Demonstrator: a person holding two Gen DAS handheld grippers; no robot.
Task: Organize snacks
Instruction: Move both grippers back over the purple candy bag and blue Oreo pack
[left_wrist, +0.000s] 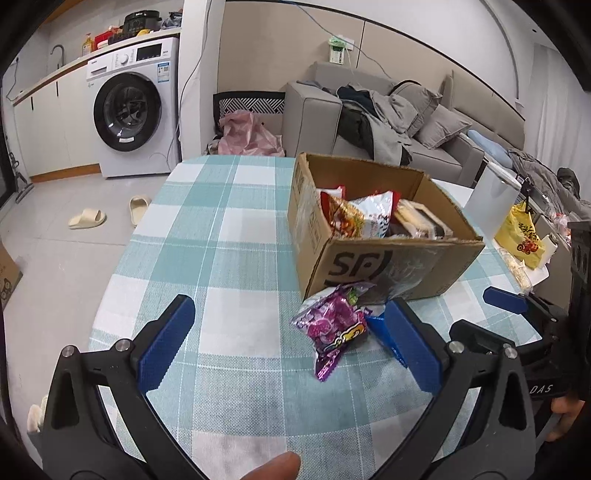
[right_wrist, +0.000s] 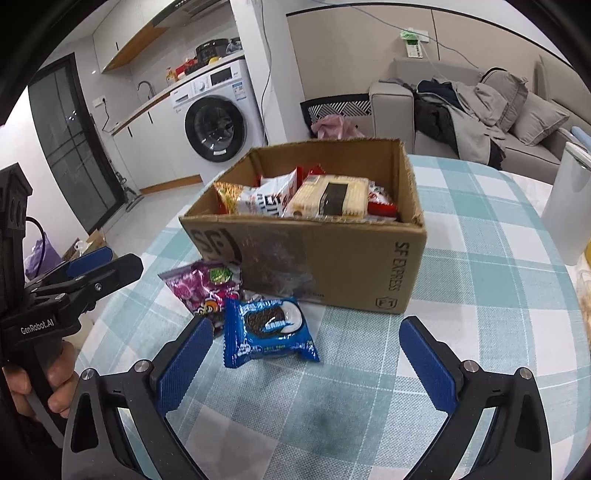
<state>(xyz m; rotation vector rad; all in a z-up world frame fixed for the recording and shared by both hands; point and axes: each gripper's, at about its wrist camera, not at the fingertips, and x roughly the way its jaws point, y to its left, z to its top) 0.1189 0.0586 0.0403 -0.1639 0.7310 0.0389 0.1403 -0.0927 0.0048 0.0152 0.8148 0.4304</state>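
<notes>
- Left gripper (left_wrist: 291, 345) hangs low over the checked table (left_wrist: 221, 236), fingers spread wide and holding nothing.
- Between those fingers, nearer the right one, lies the purple pack (left_wrist: 332, 325), flat on the cloth.
- Right gripper (right_wrist: 306, 363) is just as wide apart, also bare, hovering over the cloth.
- Ahead of it, closer to its left finger, sits the blue cookie pack (right_wrist: 267, 330), face up on the table.
- The purple pack's corner tucks just beside the blue one, the two touching or overlapping; from the left wrist view only a blue edge peeks out behind the right finger.
- Both packs rest right at the foot of the box (right_wrist: 332, 254), against its printed front wall.
- The box stands open on the table, already stuffed: a noodle bag (right_wrist: 231, 195), a tray of crackers (right_wrist: 328, 197), red wrappers at the far side.
- Off to the right of the box, a white container (right_wrist: 567, 206) stands on the table, well apart from the packs.
- Past the table edge, a washer (left_wrist: 129, 110) and a sofa (left_wrist: 424, 122) heaped with clothes.
</notes>
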